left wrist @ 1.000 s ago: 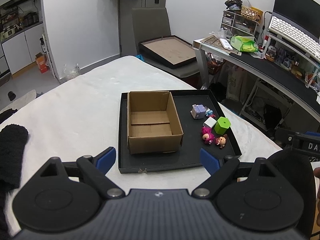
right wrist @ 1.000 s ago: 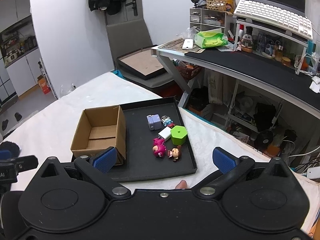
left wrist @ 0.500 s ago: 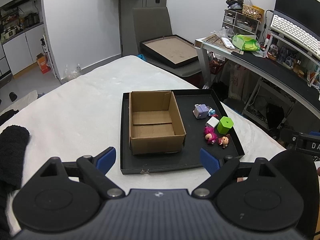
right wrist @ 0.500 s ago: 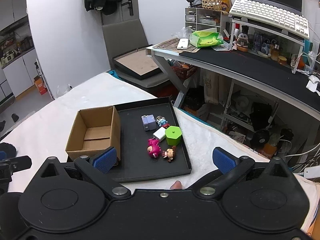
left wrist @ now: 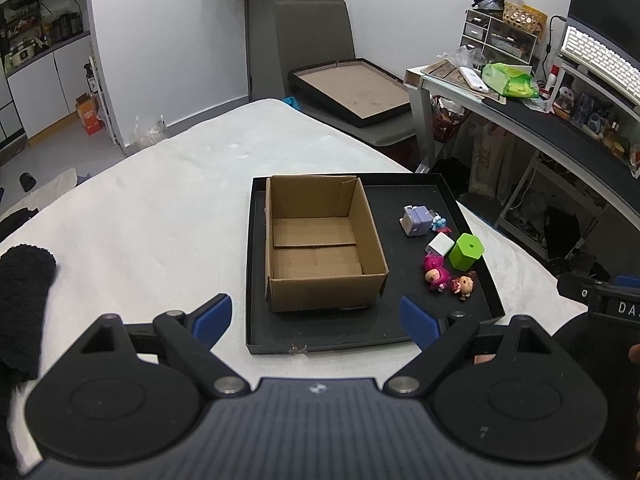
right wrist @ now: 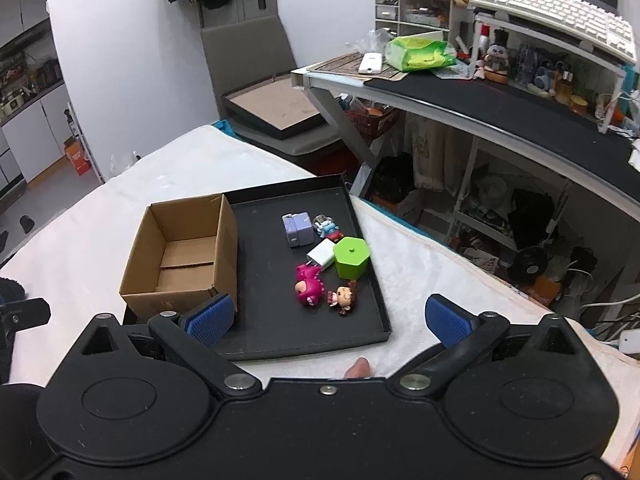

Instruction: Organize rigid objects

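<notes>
An empty cardboard box [left wrist: 320,244] [right wrist: 184,256] stands on the left half of a black tray [left wrist: 360,328] [right wrist: 304,340]. On the tray's right half lie small toys: a purple cube [left wrist: 416,220] [right wrist: 297,229], a white block [left wrist: 440,245] [right wrist: 322,253], a green hexagonal pot [left wrist: 466,251] [right wrist: 351,257], a pink figure [left wrist: 434,273] [right wrist: 307,289], a small doll [left wrist: 463,284] [right wrist: 343,297] and a tiny blue figure [right wrist: 327,227]. My left gripper [left wrist: 316,320] hangs open before the box. My right gripper [right wrist: 326,318] is open near the tray's front edge, holding nothing.
The tray lies on a white-covered surface [left wrist: 160,208]. A black cloth [left wrist: 20,300] lies at the far left. Behind stand a grey chair with a framed board [left wrist: 352,88] and a cluttered desk [right wrist: 480,92] on the right. A fingertip [right wrist: 358,368] shows under the right gripper.
Both grippers have drawn back and shifted slightly; the tray and box sit a little farther right in the left view and lower in the right view. Jaws remain open.
</notes>
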The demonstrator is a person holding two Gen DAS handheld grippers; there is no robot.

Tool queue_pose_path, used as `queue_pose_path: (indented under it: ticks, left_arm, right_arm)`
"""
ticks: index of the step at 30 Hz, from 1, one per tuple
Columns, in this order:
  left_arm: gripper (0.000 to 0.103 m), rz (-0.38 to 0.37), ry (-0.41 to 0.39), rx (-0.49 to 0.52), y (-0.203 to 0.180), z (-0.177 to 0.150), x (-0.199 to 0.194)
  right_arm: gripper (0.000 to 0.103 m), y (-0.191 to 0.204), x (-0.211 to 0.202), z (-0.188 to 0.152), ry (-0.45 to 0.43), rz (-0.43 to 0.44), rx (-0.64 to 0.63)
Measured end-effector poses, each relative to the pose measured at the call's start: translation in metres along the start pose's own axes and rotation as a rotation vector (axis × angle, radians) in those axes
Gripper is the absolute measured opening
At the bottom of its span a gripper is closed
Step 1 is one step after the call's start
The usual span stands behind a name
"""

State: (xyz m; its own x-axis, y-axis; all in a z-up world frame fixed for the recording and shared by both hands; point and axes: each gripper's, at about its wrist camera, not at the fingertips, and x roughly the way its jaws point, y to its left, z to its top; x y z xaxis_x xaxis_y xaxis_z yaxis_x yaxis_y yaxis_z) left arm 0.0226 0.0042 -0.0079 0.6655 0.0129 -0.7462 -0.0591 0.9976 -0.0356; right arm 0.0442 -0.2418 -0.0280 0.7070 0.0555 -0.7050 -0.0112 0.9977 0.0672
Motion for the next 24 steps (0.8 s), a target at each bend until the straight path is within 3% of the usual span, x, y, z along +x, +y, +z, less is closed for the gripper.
queue_pose_path:
  ticks: [24]
  left_arm:
    - [0.090,0.002,0.154,0.025,0.006,0.037,0.095]
  right_arm:
    - [0.103,-0.007,0.081,0.030,0.136,0.051,0.013]
